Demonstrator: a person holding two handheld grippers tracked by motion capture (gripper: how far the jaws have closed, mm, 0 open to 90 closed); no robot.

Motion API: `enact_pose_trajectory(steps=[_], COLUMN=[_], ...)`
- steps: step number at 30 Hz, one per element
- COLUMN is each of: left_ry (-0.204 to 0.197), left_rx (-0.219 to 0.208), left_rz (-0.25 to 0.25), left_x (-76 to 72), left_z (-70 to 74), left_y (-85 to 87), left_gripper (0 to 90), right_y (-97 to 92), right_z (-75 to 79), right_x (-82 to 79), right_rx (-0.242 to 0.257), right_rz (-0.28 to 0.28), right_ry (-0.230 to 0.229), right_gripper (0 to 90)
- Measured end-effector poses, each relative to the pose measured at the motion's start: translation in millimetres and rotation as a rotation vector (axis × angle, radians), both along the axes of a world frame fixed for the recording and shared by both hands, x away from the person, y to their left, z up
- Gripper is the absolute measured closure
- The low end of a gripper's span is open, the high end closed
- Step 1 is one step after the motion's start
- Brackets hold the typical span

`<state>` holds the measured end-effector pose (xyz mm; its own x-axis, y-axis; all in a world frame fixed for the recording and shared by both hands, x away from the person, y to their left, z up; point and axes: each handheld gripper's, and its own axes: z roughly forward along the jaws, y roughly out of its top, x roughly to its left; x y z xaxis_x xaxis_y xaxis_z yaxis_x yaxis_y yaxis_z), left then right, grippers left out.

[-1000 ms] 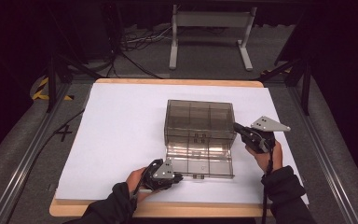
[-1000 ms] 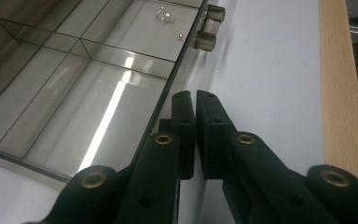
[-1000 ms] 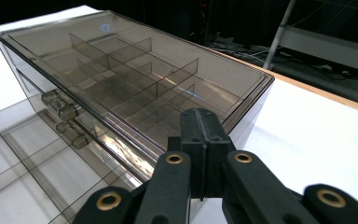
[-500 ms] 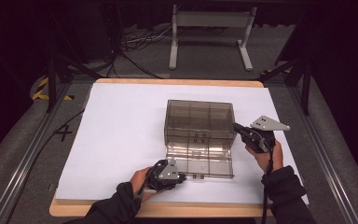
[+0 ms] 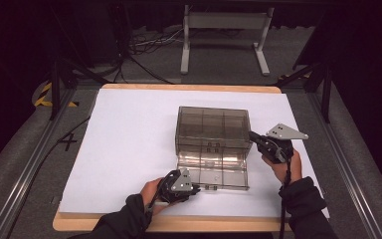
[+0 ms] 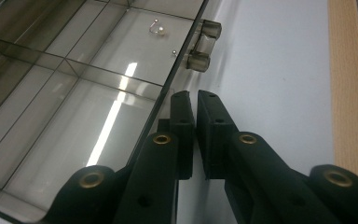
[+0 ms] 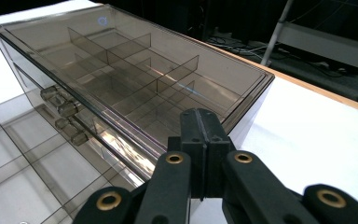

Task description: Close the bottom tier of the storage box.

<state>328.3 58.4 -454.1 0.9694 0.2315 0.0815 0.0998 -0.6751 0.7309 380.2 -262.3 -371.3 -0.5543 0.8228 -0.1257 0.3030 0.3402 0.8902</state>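
Note:
A smoky clear drawer box (image 5: 213,124) stands mid-table, its bottom drawer (image 5: 219,174) pulled out toward me. My left gripper (image 5: 196,188) lies low at the drawer's front left corner. In the left gripper view its jaws (image 6: 195,95) stand all but shut with nothing between them, just beside the drawer's front wall and short of its two knobs (image 6: 204,46). A small pearl-like piece (image 6: 158,30) lies in one drawer compartment. My right gripper (image 5: 252,135) is shut and empty, its tips (image 7: 199,114) at the box's upper right edge (image 7: 242,98).
White paper (image 5: 129,139) covers the wooden board (image 5: 179,224), with open room left and right of the box. Upper drawers with knobs (image 7: 58,100) are pushed in. A metal stand (image 5: 224,30) and cables sit on the floor behind the table.
My left hand has shifted slightly right along the drawer's front. The right hand, the box and the drawer have not moved.

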Motion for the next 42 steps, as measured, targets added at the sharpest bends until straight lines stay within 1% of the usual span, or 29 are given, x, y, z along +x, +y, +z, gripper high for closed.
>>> enact_pose_trajectory(steps=[2, 3, 4, 5, 6, 7, 9, 11, 14, 16, 18, 20, 21, 23, 25, 29, 31, 40, 42], left_ry=[-0.004, -0.014, -0.007, -0.017, -0.017, -0.003, -0.012, -0.003, -0.005, -0.015, -0.01, -0.024, -0.009, -0.023, -0.015, -0.023, -0.014, -0.015, -0.013], left_rx=[0.002, 0.008, 0.004, 0.007, 0.007, 0.007, 0.007, 0.011, 0.01, 0.008, 0.011, 0.007, 0.008, 0.005, 0.003, 0.005, 0.003, 0.009, 0.004], left_rz=[-0.004, -0.007, -0.011, -0.012, -0.012, -0.006, -0.012, -0.008, -0.008, -0.011, -0.008, -0.012, -0.008, -0.012, -0.01, -0.005, -0.005, -0.008, -0.01], left_x=[-0.1, 0.4, 0.6, 1.5, 1.5, 0.7, 1.3, 1.5, 1.8, 2.8, 2.6, 3.8, 3.1, 4.6, 5.3, 7.7, 7.9, 9.1, 9.3], left_z=[0.1, 0.4, 0.2, 0.5, 0.5, 0.4, 0.5, 0.7, 0.7, 1.0, 1.4, 1.9, 1.7, 2.0, 1.8, 2.1, 1.8, 2.4, 2.0], left_y=[-1.8, -2.6, -4.1, -4.8, -4.8, -5.3, -6.4, -6.0, -6.0, -6.8, -7.4, -9.1, -9.7, -11.0, -11.3, -11.8, -11.8, -11.5, -11.8], left_gripper=[85.0, 85.0, 85.0, 85.0, 85.0, 85.0, 85.0, 85.0, 84.9, 84.8, 84.8, 83.8, 83.8, 84.1, 84.2, 84.2, 84.3, 84.3, 84.3], right_y=[0.2, 0.1, -0.3, -0.9, -0.9, -0.7, 0.1, -0.3, -0.2, -0.1, -0.2, -0.1, -0.1, 0.0, -0.2, 0.0, 0.1, 0.3, 0.3], right_z=[0.1, 0.1, 0.1, -0.2, -0.2, -0.1, 0.0, -0.1, -0.1, -0.1, -0.1, -0.1, -0.2, -0.2, -0.2, -0.3, -0.3, -0.3, -0.4], right_x=[-0.1, 0.0, 0.2, 0.4, 0.4, 0.2, -0.1, 0.1, 0.1, 0.0, 0.0, 0.0, -0.1, -0.1, 0.0, -0.2, -0.2, -0.4, -0.4], right_rx=[-0.001, -0.002, 0.001, 0.008, 0.008, 0.005, -0.002, 0.002, 0.002, 0.002, 0.002, 0.004, 0.006, 0.005, 0.006, 0.004, 0.004, 0.005, 0.005], right_rz=[-0.001, 0.0, 0.002, 0.004, 0.004, 0.003, 0.0, 0.001, 0.0, -0.001, 0.0, -0.002, -0.003, -0.003, -0.002, -0.004, -0.004, -0.006, -0.007], right_ry=[0.0, 0.0, 0.002, 0.004, 0.004, 0.002, -0.001, 0.0, 0.0, 0.0, 0.001, 0.001, 0.001, 0.001, 0.001, -0.001, -0.001, 0.0, -0.001], right_gripper=[89.8, 89.8, 89.8, 89.8, 89.8, 89.8, 89.8, 89.8, 89.8, 89.8, 89.8, 89.8, 89.8, 89.8, 89.8, 89.8, 89.8, 89.8, 89.8])
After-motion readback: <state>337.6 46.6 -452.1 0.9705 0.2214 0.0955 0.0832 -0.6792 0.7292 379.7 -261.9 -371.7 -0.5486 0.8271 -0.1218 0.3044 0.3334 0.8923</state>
